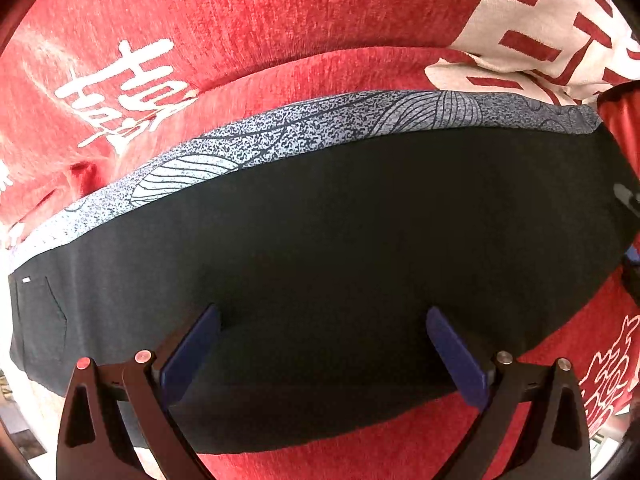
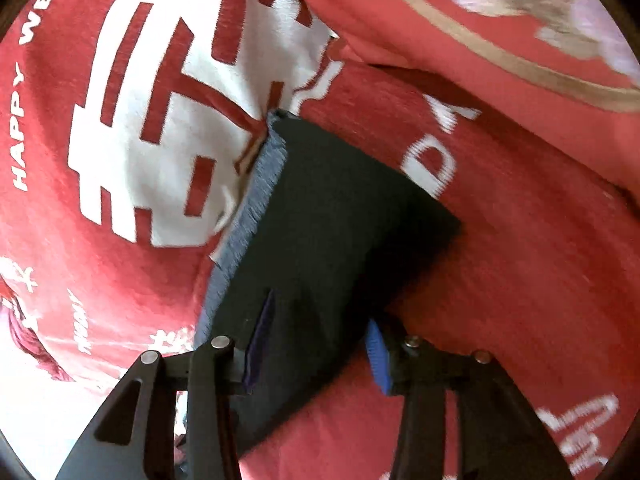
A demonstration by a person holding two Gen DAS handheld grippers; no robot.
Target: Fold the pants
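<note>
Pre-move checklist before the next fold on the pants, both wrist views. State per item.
1. Left gripper jaws open, nothing pinched: ok.
2. Right gripper jaws apart, pads not pressing cloth: ok.
3. Dark pants lying flat on the red blanket: ok.
4. Patterned grey band along the far edge lined up with the black layer: ok.
5. Folded end square, layers stacked: ok.
6. Creases under the top layer: cannot tell.
</note>
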